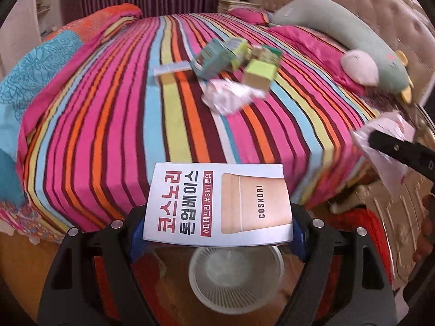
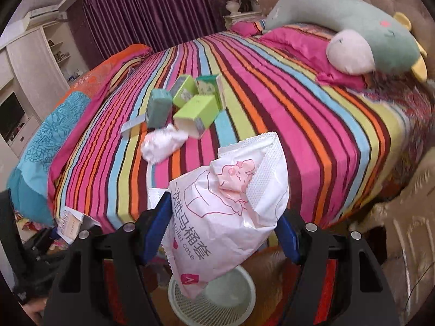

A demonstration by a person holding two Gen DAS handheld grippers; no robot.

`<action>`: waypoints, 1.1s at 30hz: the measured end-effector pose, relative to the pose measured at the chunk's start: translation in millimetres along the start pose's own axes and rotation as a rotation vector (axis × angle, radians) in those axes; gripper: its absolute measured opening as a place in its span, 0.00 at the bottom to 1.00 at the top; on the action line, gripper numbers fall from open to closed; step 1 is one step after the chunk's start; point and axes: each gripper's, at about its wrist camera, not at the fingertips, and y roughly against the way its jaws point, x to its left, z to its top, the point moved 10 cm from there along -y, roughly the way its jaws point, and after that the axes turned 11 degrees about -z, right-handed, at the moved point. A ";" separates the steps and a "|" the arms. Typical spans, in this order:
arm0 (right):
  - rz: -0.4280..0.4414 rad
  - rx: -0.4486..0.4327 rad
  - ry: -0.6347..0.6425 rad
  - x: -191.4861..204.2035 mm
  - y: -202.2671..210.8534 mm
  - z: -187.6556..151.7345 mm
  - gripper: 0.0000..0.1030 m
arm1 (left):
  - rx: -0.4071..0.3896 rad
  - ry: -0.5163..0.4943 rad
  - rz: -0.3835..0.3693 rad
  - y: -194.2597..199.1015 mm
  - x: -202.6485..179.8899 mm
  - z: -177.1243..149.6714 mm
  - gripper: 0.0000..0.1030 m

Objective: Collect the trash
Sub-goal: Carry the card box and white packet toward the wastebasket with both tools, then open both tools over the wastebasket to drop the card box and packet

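Observation:
My left gripper (image 1: pixel 217 233) is shut on a white COSNORI box (image 1: pixel 217 203) and holds it over a white mesh waste basket (image 1: pixel 236 296) on the floor by the bed. My right gripper (image 2: pixel 220 233) is shut on a white plastic toilet-cover packet (image 2: pixel 228 212), held over the same basket (image 2: pixel 231 298). On the striped bed lie several green and teal cartons (image 1: pixel 225 57) (image 2: pixel 190 100), a crumpled white wrapper (image 1: pixel 228 96) (image 2: pixel 163 142) and a flat grey strip (image 1: pixel 171 69). The right gripper with its packet shows at the right edge of the left view (image 1: pixel 394 146).
A grey dinosaur plush (image 2: pixel 353 30) lies by the padded headboard. A folded blue and orange quilt (image 1: pixel 32 76) lies along the bed's left side. Purple curtains (image 2: pixel 146 8) and a nightstand with a vase (image 2: pixel 233 8) stand behind the bed.

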 end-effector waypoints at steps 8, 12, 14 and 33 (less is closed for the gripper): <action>0.068 0.127 -0.018 16.2 3.2 -62.2 0.65 | 0.096 -0.001 -0.026 -12.3 -14.4 -60.2 0.76; 0.086 0.215 -0.021 23.1 -11.5 -91.4 0.65 | 0.147 0.037 -0.036 -26.3 -11.3 -84.2 0.76; 0.087 0.284 -0.035 22.9 -27.6 -110.6 0.65 | 0.181 0.072 -0.045 -37.4 -6.5 -93.2 0.76; 0.026 0.820 -0.185 9.1 -146.5 -251.9 0.65 | 0.628 0.426 -0.105 -170.0 28.7 -226.7 0.76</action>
